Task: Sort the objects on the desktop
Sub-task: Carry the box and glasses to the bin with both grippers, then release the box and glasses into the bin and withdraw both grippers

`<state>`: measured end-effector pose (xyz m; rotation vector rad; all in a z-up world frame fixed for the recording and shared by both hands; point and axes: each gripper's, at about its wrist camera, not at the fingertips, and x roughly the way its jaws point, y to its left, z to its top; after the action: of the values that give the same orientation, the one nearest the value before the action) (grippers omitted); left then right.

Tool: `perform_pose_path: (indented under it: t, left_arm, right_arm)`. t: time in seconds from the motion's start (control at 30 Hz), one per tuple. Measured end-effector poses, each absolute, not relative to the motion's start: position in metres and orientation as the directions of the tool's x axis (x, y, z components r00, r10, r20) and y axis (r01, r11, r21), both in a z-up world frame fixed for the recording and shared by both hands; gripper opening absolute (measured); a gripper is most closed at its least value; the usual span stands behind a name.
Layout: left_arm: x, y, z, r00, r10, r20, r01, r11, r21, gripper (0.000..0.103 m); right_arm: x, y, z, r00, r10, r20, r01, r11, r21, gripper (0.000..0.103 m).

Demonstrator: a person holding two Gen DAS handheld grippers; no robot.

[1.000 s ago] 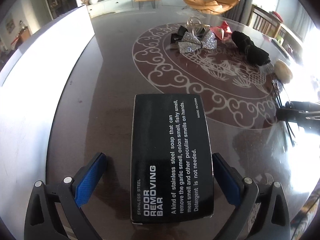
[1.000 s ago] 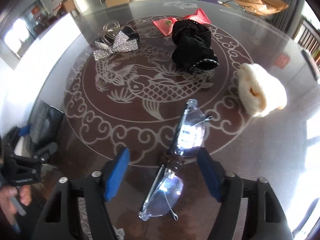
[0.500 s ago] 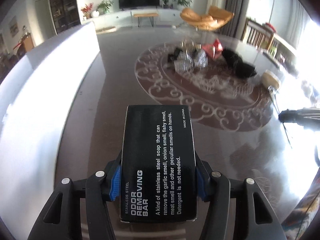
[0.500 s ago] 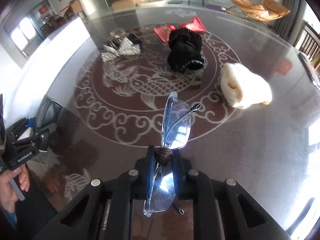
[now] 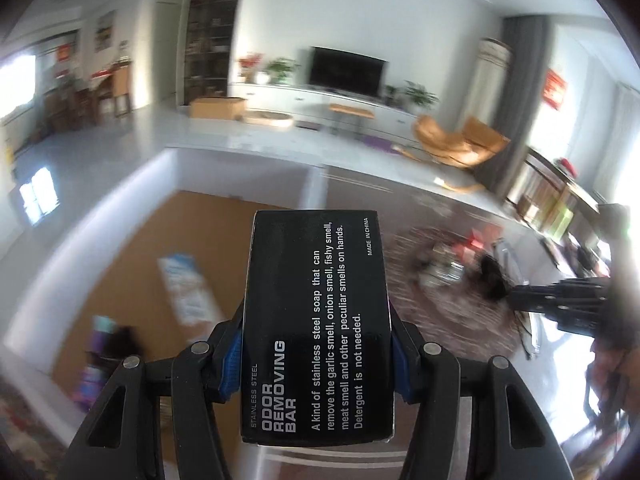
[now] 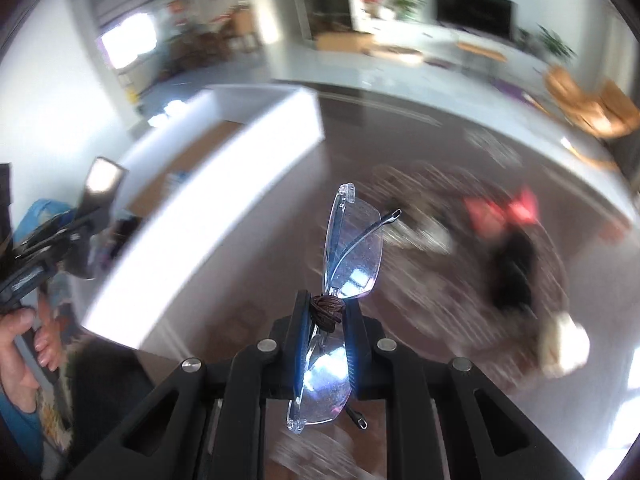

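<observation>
Both tools have risen off the dark table since the earlier frames, when box and glasses lay on the glass between wide-spread pads. Left gripper [image 5: 316, 364] is clenched on the long sides of the black carton [image 5: 316, 320], printed "Odor Removing Bar", blue pads [image 5: 231, 364] pressed against it near its near end; right gripper [image 6: 326, 316] is clamped at the bridge of the folded rimless glasses [image 6: 352, 252], one lens standing far of the fingertips and the other hanging near. Beyond the carton, a white-walled tray with a cardboard-brown floor [image 5: 132, 264] sits at the left, already holding a pale flat packet [image 5: 188, 284] and some blurred purple items [image 5: 96, 360]. To the right, on the patterned table [image 6: 248, 292], red, black and cream items remain, too smeared by motion to name. The right tool shows at the far right edge of the left view, and a person's hand [image 6: 24, 344] on the left tool's grip shows at the left of the right view. Judged from the grip, the carton is light and stiff with slick printed faces, so squeezing its long sides low down looks sound. The glasses seem light but fragile; the wrapped bridge looks the safest hold, sparing lenses and thin arms, though they could pivot there.
</observation>
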<state>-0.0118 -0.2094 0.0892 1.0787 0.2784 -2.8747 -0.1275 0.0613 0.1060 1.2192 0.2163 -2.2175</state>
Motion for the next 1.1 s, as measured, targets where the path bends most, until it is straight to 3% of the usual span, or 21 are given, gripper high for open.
perform_pose_path:
  t: [0.3,0.57,0.87,0.97,1.03,1.1]
  left_arm:
    - [0.000,-0.344,0.079,-0.653,-0.178,-0.736,0.361,-0.928,-0.095,0.057]
    - [-0.016,-0.381,0.032,-0.546,-0.193,-0.815,0.411,-0.910,-0.060,0.057]
    - [-0.027,-0.380,0.005,-0.484,-0.163,-0.860,0.418,-0.906,-0.063,0.059]
    - [-0.024,-0.381,0.006,-0.476,-0.186,-0.859,0.428,-0.903,-0.041,0.061]
    - [-0.022,-0.379,0.011,-0.486,-0.198,-0.851,0.436,-0.899,-0.039,0.077]
    - [-0.019,-0.378,0.016,-0.494,-0.222,-0.840,0.448,-0.894,-0.028,0.080]
  right_arm:
    - [-0.091,-0.149,0.156,-0.279,-0.617,-0.736,0.815,-0.558,0.158,0.017]
    - [-0.076,-0.251,0.082,-0.182,-0.523,-0.833,0.879,-0.467,0.101,0.017]
    - [-0.085,-0.256,0.039,-0.153,-0.476,-0.866,0.870,-0.481,0.110,0.018]
    - [-0.088,-0.252,0.035,-0.146,-0.475,-0.868,0.869,-0.480,0.116,0.024]
    - [-0.089,-0.249,0.039,-0.153,-0.487,-0.860,0.866,-0.485,0.121,0.032]
    - [-0.090,-0.246,0.043,-0.157,-0.501,-0.851,0.865,-0.485,0.126,0.056]
